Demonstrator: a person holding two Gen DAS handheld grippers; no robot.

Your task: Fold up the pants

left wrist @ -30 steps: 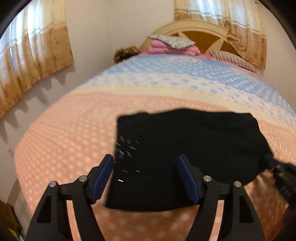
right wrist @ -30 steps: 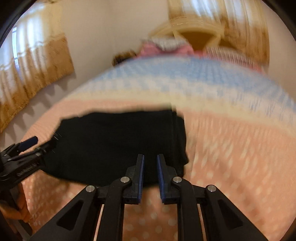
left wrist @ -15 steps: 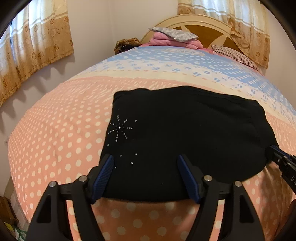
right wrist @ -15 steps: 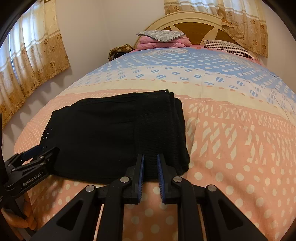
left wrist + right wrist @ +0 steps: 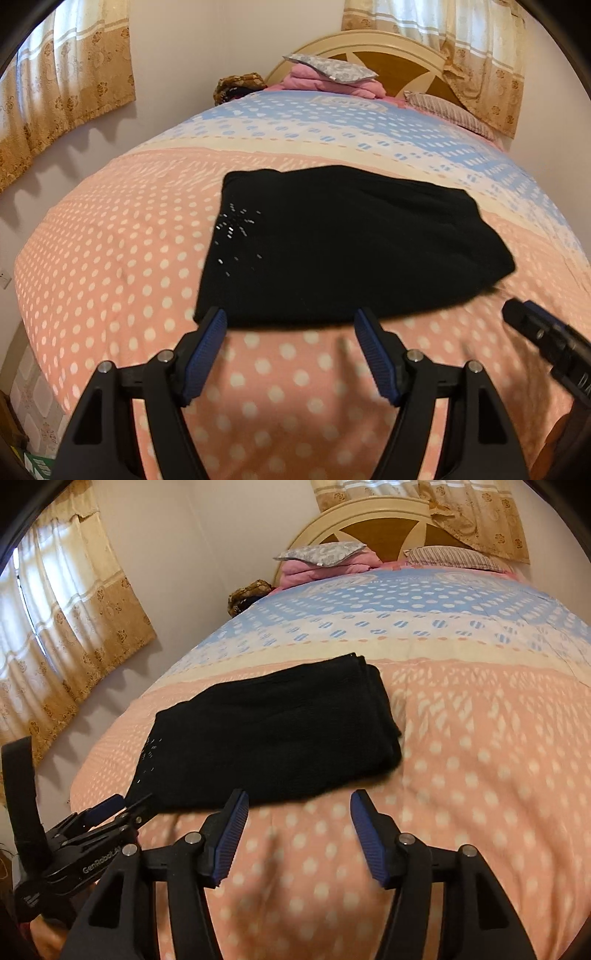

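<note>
Polka-dotted in pink and blue bands, the soft bed cover [image 5: 110, 258] carries one pair of black pants [image 5: 351, 251] folded into a flat rectangle, a sprinkle of silver studs near its left edge. Half a second ago the right hand-held gripper [image 5: 299, 834] was pinched on the near hem; now its blue ribbed fingers stand apart. Both it and the left hand-held gripper [image 5: 291, 350], also spread wide, have drawn back off the cloth.

r tool [image 5: 546, 332] – cut off, blurred
</note>
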